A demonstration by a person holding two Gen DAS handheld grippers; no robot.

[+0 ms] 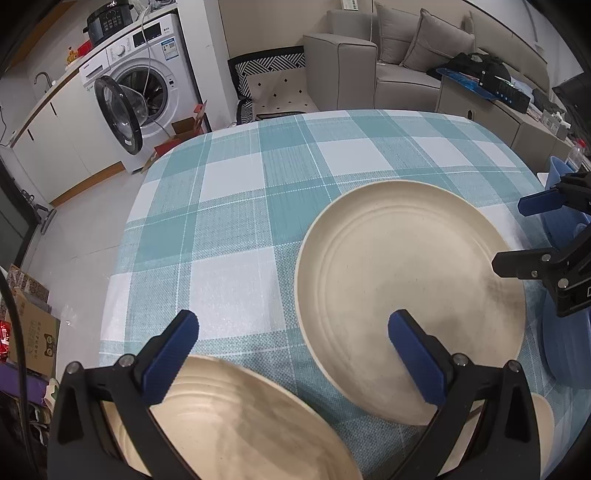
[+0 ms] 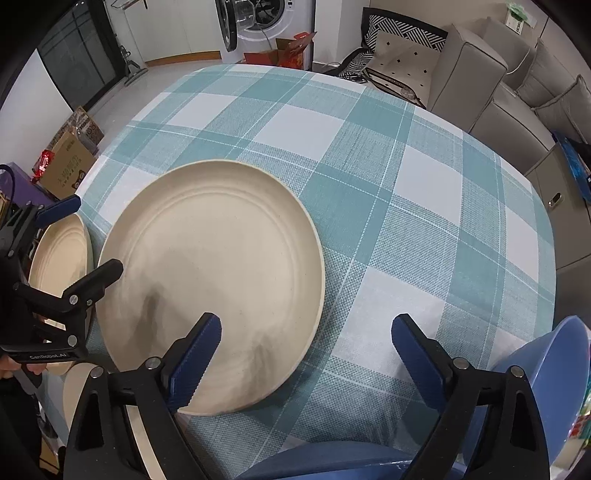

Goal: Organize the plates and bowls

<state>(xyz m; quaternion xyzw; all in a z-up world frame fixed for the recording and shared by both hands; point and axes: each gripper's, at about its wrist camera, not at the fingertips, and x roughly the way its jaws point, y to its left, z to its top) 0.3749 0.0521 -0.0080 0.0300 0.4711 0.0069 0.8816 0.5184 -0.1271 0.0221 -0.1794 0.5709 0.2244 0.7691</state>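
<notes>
My right hand-held gripper (image 2: 306, 354) hangs with jaws apart and empty over the cream plate (image 2: 214, 280)'s near rim; I'd straddle that rim squarely before clamping. My left hand-held gripper (image 1: 291, 354), too, gapes empty.

Table surface covered by a teal-and-white checked woven tablecloth (image 1: 236, 206). Beyond the table, a white front-loading washing machine (image 1: 147, 85) stands with its round door hanging open; a black multi-button cooker (image 1: 109, 20) sits on top. A grey fabric sofa (image 1: 354, 62) carries grey cushions. Brown cardboard boxes (image 2: 68, 166) rest on the pale tiled floor.
</notes>
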